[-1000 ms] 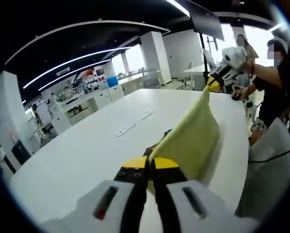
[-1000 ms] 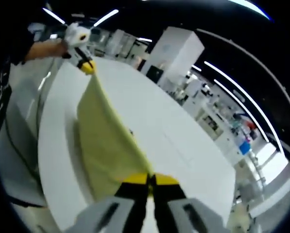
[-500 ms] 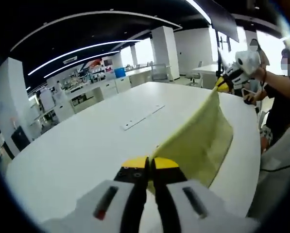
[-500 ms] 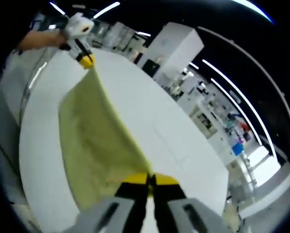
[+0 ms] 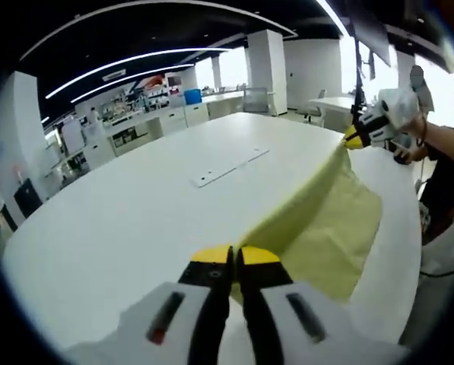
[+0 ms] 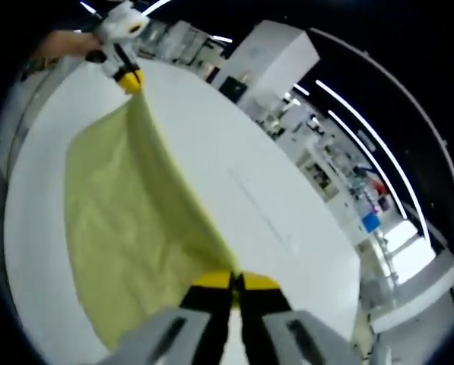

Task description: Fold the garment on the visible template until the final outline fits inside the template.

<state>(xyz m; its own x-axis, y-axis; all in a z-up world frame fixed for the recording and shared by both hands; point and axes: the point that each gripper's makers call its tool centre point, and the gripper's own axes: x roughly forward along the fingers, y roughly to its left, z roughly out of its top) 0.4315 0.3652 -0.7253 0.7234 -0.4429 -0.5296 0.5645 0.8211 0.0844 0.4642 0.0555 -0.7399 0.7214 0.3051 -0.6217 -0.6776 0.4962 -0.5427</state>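
Note:
A pale yellow garment (image 5: 325,220) hangs stretched between the two grippers above a large white table (image 5: 135,220). My left gripper (image 5: 234,258) is shut on one end of its top edge. At the far end of that edge the right gripper (image 5: 356,138), held by a person's hand, is shut on the cloth too. In the right gripper view the garment (image 6: 128,228) spreads to the left and drapes down toward the table (image 6: 242,175). My right gripper (image 6: 234,283) pinches its near end, and the left gripper (image 6: 128,79) holds the far end. No template can be made out.
A long flat white strip (image 5: 230,166) lies on the table's middle. A person's arm (image 5: 443,144) reaches in at the right edge. White counters, pillars and desks (image 5: 173,118) stand beyond the table.
Both cameras have tilted down toward the table. The garment now hangs lower and spreads wider, with more of its face showing, still taut between both grippers.

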